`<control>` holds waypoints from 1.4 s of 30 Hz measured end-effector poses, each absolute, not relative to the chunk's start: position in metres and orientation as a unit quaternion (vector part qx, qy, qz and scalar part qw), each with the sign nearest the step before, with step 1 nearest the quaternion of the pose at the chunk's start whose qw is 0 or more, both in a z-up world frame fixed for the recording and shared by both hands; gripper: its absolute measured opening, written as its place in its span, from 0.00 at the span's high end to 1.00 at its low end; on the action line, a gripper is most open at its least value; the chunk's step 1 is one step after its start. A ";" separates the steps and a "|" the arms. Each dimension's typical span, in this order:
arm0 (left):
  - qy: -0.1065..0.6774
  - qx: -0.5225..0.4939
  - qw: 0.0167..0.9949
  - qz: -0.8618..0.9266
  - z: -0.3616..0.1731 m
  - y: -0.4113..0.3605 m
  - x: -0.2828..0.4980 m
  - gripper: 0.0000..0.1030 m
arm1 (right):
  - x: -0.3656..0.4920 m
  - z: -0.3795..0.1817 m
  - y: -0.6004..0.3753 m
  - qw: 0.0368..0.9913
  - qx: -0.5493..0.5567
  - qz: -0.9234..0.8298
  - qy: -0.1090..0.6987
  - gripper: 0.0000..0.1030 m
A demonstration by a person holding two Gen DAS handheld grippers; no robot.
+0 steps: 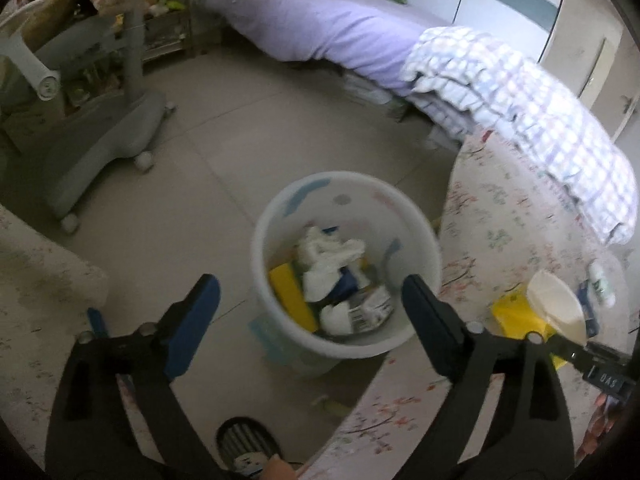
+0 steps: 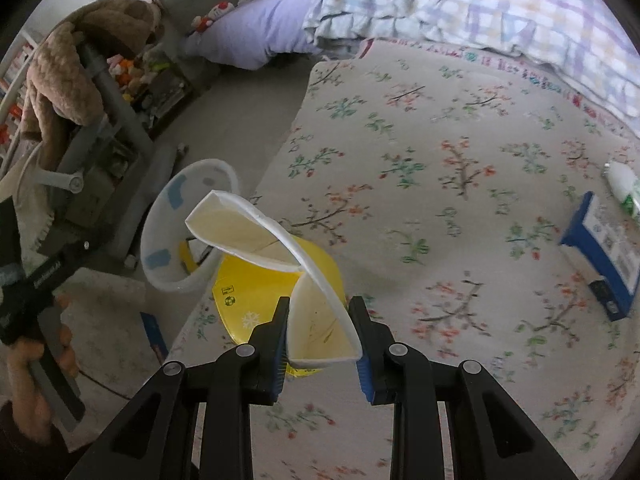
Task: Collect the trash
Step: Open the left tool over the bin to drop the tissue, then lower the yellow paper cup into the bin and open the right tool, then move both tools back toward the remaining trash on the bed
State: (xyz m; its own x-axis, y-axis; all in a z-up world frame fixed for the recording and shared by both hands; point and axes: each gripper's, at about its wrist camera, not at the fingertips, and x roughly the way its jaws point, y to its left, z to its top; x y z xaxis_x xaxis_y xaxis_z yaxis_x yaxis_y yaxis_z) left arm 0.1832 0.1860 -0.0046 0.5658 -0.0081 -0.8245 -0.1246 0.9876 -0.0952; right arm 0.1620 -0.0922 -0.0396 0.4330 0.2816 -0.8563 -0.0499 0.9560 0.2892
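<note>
Right wrist: right gripper point(image 2: 322, 330) fingers clamp one paper cup point(image 2: 276, 248); left gripper point(image 1: 310, 304) spread above one bin point(image 1: 346, 344).

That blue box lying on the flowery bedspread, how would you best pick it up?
Grip the blue box across its thin sides, coming down from above. It lies flat on the bedspread, so its broad face is probably too wide; the narrow edges look free. The right tool must first drop its squashed paper cup.

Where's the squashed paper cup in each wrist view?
Left wrist: paper cup at right edge, held over the floral bedspread.
Right wrist: paper cup at centre, pinched in the right gripper.
Shared landmark: white trash bin on the floor.
</note>
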 end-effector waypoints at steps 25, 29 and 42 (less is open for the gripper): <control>0.483 -0.077 0.869 0.078 -0.012 0.225 0.172 0.02 | 0.236 -0.052 0.022 0.839 0.097 0.169 0.508 0.43; 0.481 -0.071 0.871 0.069 -0.009 0.218 0.172 0.02 | 0.228 -0.047 0.015 0.841 0.096 0.165 0.506 0.29; 0.487 -0.069 0.870 0.030 -0.001 0.177 0.172 0.02 | 0.187 -0.046 -0.069 0.841 0.085 0.092 0.526 0.29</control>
State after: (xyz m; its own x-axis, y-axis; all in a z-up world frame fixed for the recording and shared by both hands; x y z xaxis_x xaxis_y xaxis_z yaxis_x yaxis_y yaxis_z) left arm 0.1721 0.1772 -0.0010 0.5233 -0.0148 -0.8520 -0.1193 0.9887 -0.0905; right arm 0.1866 -0.0688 -0.0456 0.4297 0.2434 -0.8696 -0.0654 0.9689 0.2388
